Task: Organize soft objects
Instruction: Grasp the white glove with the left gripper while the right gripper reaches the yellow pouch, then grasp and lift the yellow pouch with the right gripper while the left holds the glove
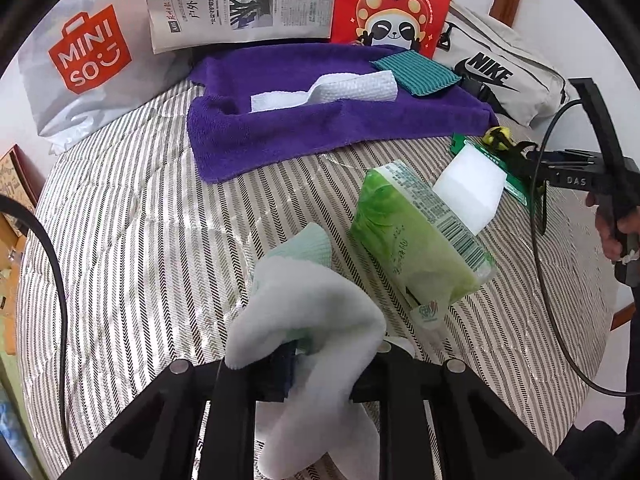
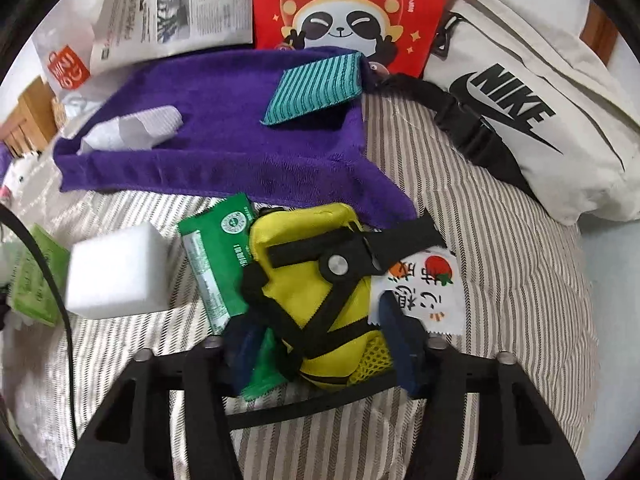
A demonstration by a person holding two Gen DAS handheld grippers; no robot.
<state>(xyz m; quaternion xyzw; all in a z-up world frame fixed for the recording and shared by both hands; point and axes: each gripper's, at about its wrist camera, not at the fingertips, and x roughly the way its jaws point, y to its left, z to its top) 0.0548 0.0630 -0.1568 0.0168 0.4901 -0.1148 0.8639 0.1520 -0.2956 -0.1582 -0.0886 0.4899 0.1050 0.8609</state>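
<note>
Bedroom: striped quilted bedspread (image 1: pixel 132 216)

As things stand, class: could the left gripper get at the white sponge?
Probably not yet. The left gripper is shut on a sock, and the green pack lies between it and the white sponge.

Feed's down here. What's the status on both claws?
Left claw shut on pale sock. Right claw around yellow pouch, pads touching. Green packet crowds its left finger.
</note>
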